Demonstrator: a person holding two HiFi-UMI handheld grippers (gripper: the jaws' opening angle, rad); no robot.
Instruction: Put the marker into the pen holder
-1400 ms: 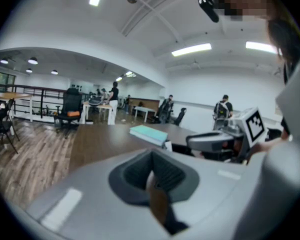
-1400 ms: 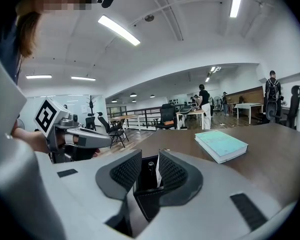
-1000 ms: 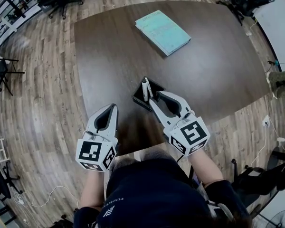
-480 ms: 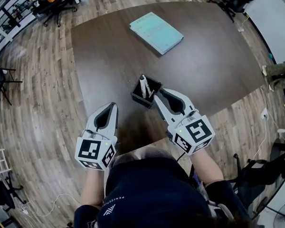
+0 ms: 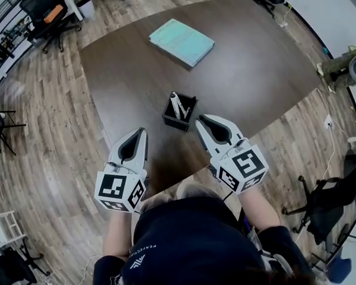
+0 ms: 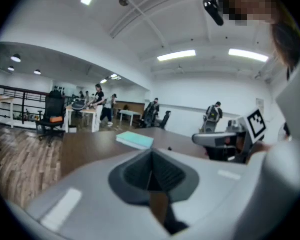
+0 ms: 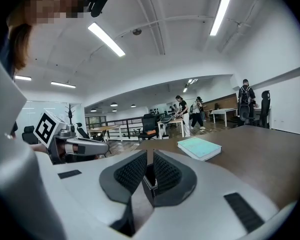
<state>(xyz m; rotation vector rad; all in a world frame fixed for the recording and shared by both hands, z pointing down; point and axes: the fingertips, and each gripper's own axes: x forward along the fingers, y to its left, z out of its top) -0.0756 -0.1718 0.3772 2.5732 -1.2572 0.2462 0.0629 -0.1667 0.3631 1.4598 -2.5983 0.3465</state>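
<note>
The black pen holder (image 5: 180,113) stands on the dark table (image 5: 255,82) with the white marker (image 5: 175,104) leaning inside it. My right gripper (image 5: 203,119) hovers just right of the holder, apart from it. Its jaws have just been closing; a narrow gap is left in the right gripper view (image 7: 148,159), with nothing between the pads and the holder's dark corner (image 7: 148,180) showing through. My left gripper (image 5: 142,133) hangs over the table's near edge, left of the holder. Its pads meet in the left gripper view (image 6: 151,156) and hold nothing.
A teal book (image 5: 181,42) lies on the far part of the table; it is also the teal book (image 7: 200,148) ahead of the right jaws. Wood floor surrounds the table. Office chairs (image 5: 38,8) and desks stand far off, with people around them.
My right gripper has drawn back from the pen holder toward me and its jaws have narrowed. The marker stays in the holder. The left gripper has hardly shifted in the picture.
</note>
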